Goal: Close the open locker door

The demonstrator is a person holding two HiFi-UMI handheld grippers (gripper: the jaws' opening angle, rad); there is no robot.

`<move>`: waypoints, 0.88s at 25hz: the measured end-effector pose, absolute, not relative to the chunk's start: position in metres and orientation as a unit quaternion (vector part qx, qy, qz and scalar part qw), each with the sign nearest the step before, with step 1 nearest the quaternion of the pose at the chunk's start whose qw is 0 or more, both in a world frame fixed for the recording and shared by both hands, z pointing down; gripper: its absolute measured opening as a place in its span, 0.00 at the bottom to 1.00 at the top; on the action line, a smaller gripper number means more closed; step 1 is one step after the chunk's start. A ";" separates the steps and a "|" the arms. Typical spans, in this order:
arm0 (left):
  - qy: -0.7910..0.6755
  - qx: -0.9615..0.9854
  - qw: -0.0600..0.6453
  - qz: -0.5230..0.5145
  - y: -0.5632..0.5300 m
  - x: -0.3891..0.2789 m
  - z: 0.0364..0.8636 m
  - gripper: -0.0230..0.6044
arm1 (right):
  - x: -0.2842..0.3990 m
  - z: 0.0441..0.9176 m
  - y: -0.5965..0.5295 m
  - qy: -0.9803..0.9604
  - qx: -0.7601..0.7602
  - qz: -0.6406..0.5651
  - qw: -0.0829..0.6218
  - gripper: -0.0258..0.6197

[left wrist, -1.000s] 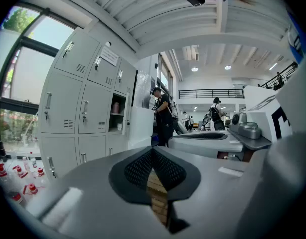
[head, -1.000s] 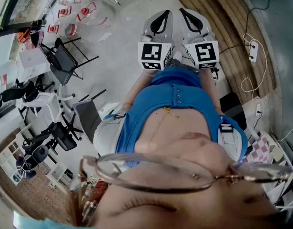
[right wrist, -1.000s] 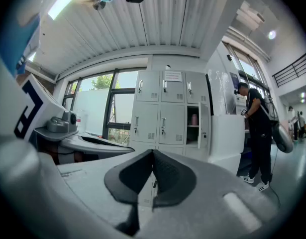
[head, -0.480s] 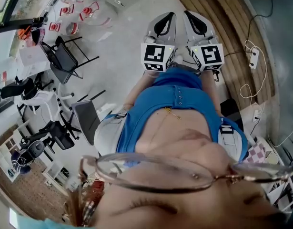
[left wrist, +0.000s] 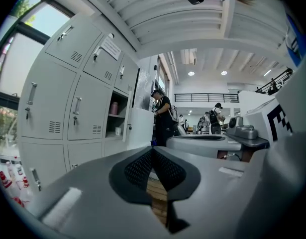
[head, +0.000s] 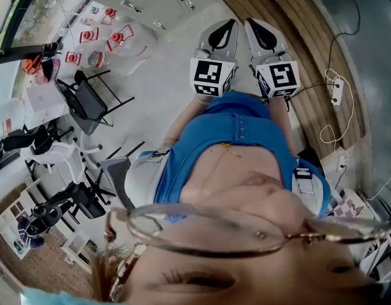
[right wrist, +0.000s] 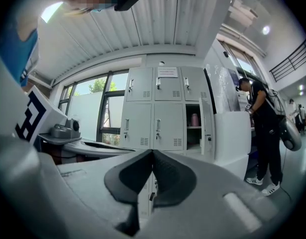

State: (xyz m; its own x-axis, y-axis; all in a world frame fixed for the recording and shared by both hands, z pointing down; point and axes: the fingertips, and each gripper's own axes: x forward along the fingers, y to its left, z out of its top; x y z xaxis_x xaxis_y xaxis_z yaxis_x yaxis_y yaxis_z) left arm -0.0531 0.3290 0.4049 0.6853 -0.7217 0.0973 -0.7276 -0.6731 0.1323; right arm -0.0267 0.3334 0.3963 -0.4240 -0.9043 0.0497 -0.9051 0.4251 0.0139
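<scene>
1. Left claw (left wrist: 153,151) and right claw (right wrist: 153,153) are both pressed together with nothing between them; they sit side by side ahead of the person's body.
2. Keep them that way: a blunt tip probably pushes a panel better than spread jaws would.
3. The open locker door (right wrist: 207,126) stands well apart from both claws, swung out at the right edge of its compartment, where a pink bottle (right wrist: 194,119) sits on the shelf.
4. Get closer first, then press on the door's outer face near its free edge.
5. Give room to the person (right wrist: 262,128) standing near the lockers.
6. Push until the door lies flush with its neighbours.
</scene>
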 end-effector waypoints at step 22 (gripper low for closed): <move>-0.363 0.927 0.090 0.022 0.224 -0.088 0.411 0.04 | -0.062 0.401 0.231 -0.828 0.560 0.017 0.020 0.04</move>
State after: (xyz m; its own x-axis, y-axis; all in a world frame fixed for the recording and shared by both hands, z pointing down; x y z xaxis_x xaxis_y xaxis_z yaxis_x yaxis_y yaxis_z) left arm -0.0879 0.2243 0.4115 0.7356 -0.6690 0.1062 -0.6770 -0.7205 0.1502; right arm -0.0617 0.2309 0.4013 -0.3730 -0.9263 0.0527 -0.9277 0.3733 -0.0049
